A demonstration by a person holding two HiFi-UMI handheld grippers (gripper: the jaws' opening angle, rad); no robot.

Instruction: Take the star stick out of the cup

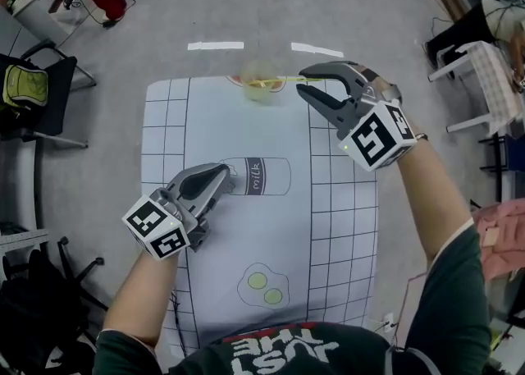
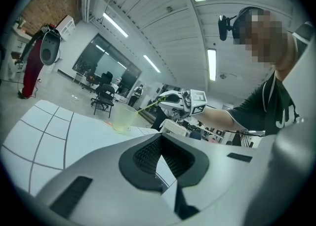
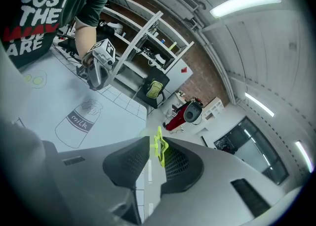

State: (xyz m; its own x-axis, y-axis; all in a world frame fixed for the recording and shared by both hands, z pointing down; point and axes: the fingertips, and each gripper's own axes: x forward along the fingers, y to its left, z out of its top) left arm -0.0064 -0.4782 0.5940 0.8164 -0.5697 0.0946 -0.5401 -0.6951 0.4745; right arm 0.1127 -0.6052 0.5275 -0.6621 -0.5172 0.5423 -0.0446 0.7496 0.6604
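Note:
A translucent cup [image 1: 261,88] stands at the far edge of the white mat [image 1: 344,226]; the left gripper view shows the cup [image 2: 123,118] too. A thin yellow-green star stick [image 1: 281,80] leans out of it to the right. My right gripper [image 1: 302,82] is just right of the cup, shut on the stick's upper end. In the right gripper view the yellow star [image 3: 160,147] sits between the pads of that gripper [image 3: 154,143]. My left gripper [image 1: 216,178] rests low on the mat near the milk print, shut and empty [image 2: 159,146].
The mat carries a grid, a milk bottle print [image 1: 256,176] and a fried egg print [image 1: 262,285]. A black chair with a yellow bag [image 1: 29,90] stands on the floor at left, a white chair [image 1: 484,78] at right.

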